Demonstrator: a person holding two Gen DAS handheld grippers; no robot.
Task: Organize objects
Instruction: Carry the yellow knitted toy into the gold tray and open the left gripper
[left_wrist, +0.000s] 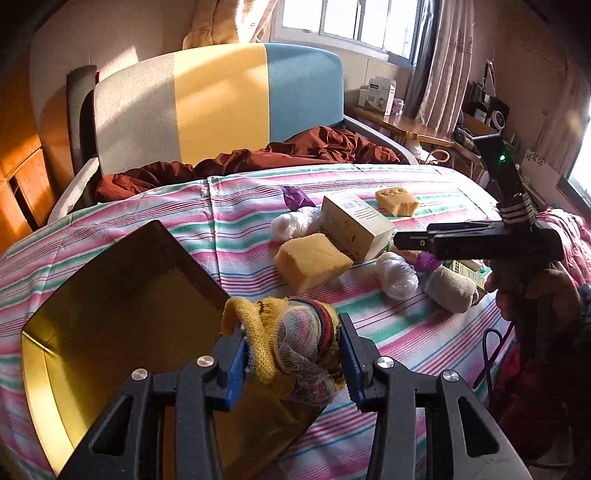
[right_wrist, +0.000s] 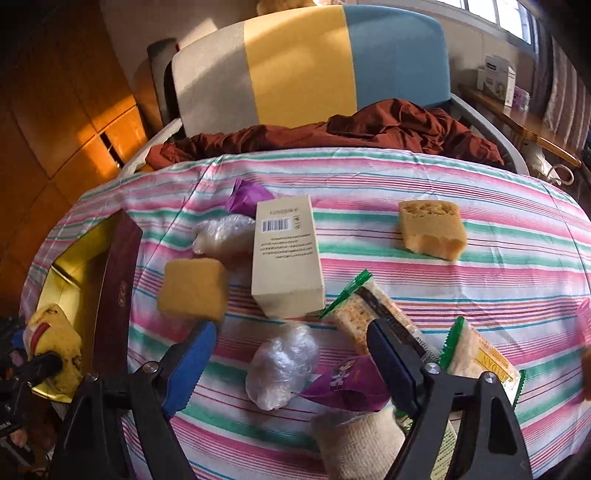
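My left gripper (left_wrist: 291, 343) is shut on a bundled yellow sock (left_wrist: 258, 332) with netting and striped cloth. It holds the sock over the near corner of an open box with a gold inside (left_wrist: 110, 295). The right wrist view shows that box (right_wrist: 118, 280) at the left with the sock (right_wrist: 55, 332) above it. My right gripper (right_wrist: 291, 332) is open above a clear plastic wad (right_wrist: 280, 362) and a purple packet (right_wrist: 347, 384); its pads touch nothing. In the left wrist view the right gripper (left_wrist: 402, 240) hangs over the pile.
On the striped bedspread (right_wrist: 480, 266) lie a white carton (right_wrist: 288, 258), two yellow sponges (right_wrist: 194, 288) (right_wrist: 432, 229), two cracker packs (right_wrist: 373, 314) (right_wrist: 480, 358), a rolled beige sock (right_wrist: 354, 439), a second plastic wad (right_wrist: 221, 236) and another purple packet (right_wrist: 247, 195). A brown quilt (right_wrist: 369, 129) lies behind.
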